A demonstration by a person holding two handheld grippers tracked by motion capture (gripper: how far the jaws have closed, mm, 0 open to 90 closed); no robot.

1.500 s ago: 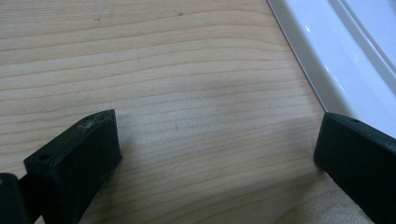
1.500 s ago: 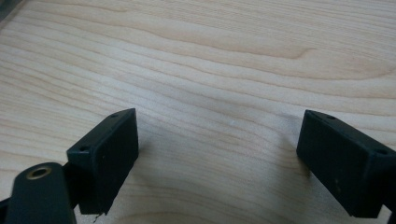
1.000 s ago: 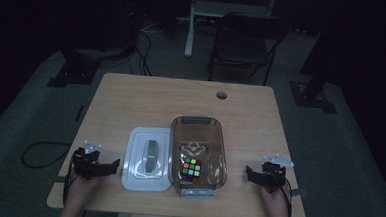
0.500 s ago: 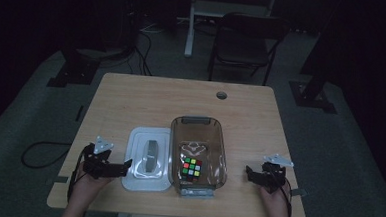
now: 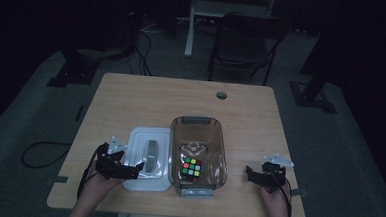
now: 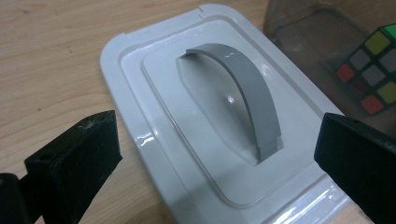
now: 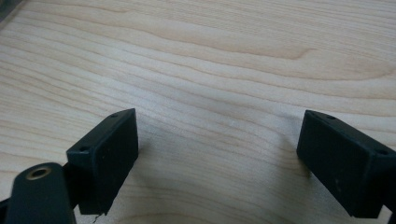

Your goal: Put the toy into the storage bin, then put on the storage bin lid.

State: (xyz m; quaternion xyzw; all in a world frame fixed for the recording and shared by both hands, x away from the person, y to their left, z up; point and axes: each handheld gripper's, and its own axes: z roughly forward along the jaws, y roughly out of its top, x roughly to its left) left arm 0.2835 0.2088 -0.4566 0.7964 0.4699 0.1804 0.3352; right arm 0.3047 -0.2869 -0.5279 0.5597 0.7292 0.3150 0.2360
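Observation:
A white lid [image 5: 138,144] with a grey arched handle [image 5: 151,156] lies flat on the wooden table [image 5: 181,98]. Right beside it stands a clear brownish container [image 5: 196,121] holding a colourful puzzle cube [image 5: 192,168]. My left gripper [image 5: 138,168] is open at the lid's near left corner. In the left gripper view its jaws straddle the lid [image 6: 154,93] and handle [image 6: 247,88], with the cube [image 6: 373,70] at the far right. My right gripper [image 5: 250,172] rests open on bare wood to the right of the container; in the right gripper view nothing lies between its fingers [image 7: 109,154].
A small round cable hole [image 5: 221,95] sits near the table's far edge. Behind the table, a dark chair [image 5: 244,46] and stand legs are on the floor. Bare wood stretches across the far half of the table.
My left gripper has moved right, from the table's left edge to the lid's near corner. The right gripper, lid and container have stayed put.

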